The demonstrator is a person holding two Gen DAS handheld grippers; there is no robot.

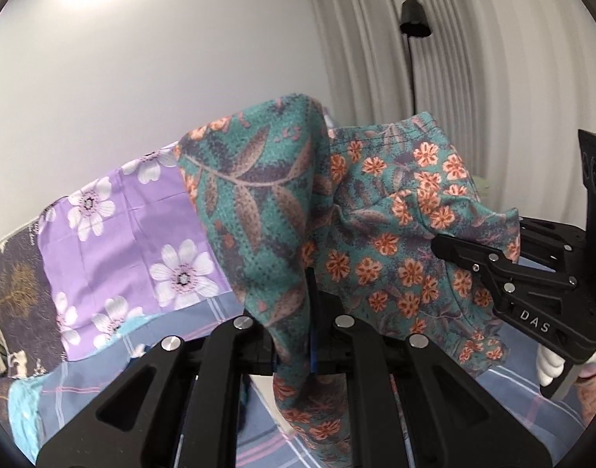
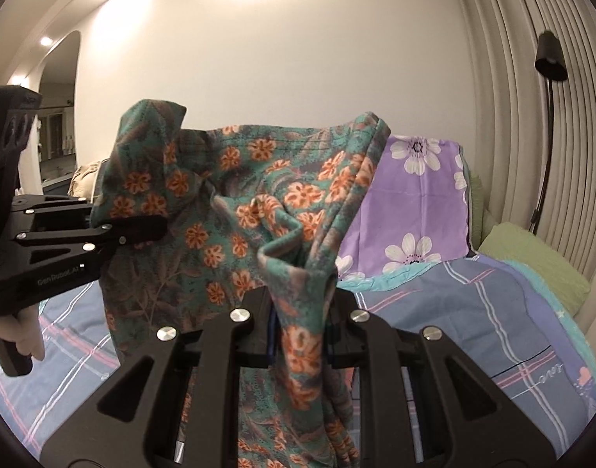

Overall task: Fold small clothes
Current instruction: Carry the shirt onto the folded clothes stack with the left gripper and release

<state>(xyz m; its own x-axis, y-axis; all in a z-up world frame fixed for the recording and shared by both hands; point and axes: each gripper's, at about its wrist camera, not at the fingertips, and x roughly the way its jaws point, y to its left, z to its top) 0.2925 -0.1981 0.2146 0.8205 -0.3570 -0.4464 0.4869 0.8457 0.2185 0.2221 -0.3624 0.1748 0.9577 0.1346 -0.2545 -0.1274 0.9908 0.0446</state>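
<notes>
I am holding the teal flowered garment (image 1: 376,210) up across the middle of both frames, above the plaid bedspread (image 2: 493,304), its long edge running roughly level from one tong to the other and the rest hanging down. My left gripper (image 1: 311,312), at the bottom centre of its own view, is pinching one bunched corner tight. My right gripper (image 2: 298,312), reaching in from the right edge of the left view with my hand (image 1: 551,362) below it, is clamping the other corner.

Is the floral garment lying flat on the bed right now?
No, the floral garment hangs lifted above the bed, pinched by both grippers.
</notes>
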